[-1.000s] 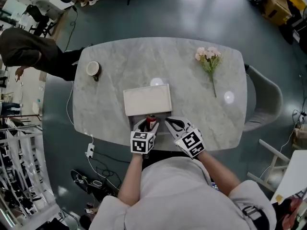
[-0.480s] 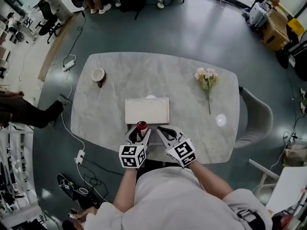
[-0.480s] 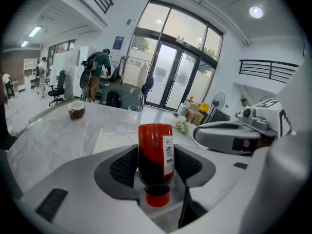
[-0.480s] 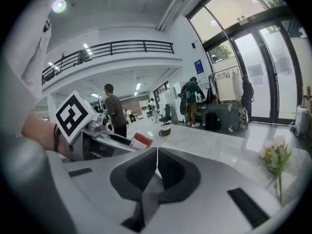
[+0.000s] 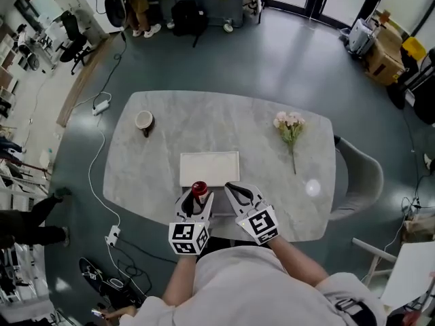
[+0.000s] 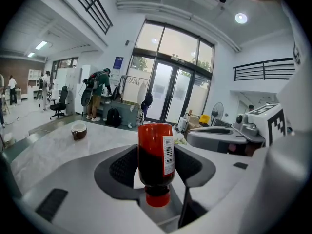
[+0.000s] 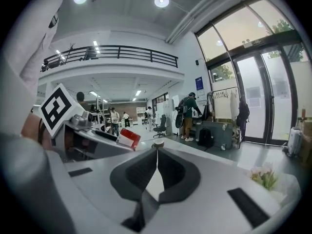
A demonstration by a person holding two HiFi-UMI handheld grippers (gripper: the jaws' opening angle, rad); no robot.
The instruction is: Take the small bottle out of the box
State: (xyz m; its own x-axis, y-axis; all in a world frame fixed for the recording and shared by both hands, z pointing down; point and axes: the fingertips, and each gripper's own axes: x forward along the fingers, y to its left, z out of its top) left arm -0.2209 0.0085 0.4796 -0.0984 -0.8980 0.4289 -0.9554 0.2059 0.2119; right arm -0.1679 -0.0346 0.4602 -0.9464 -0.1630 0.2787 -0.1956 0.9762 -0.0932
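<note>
My left gripper (image 5: 194, 202) is shut on a small bottle (image 5: 198, 190) with dark red contents and a red cap, held just in front of the white box (image 5: 209, 168). In the left gripper view the small bottle (image 6: 155, 160) hangs cap-down between the grey jaws, a barcode label on its side. My right gripper (image 5: 236, 194) is beside it, jaws closed together with nothing between them; its view shows the two dark pads (image 7: 171, 175) meeting along a thin line. The box lies flat with its lid on, near the table's front edge.
The grey marble table (image 5: 170, 128) carries a cup (image 5: 144, 120) at the far left and a bunch of pink flowers (image 5: 289, 128) at the right. A grey chair (image 5: 360, 175) stands at the table's right end. Cables lie on the floor at the left.
Both grippers and the bottle have stayed close to the front of the box; the head camera shifted, so the table sits lower in view. A person at the left has walked away.
</note>
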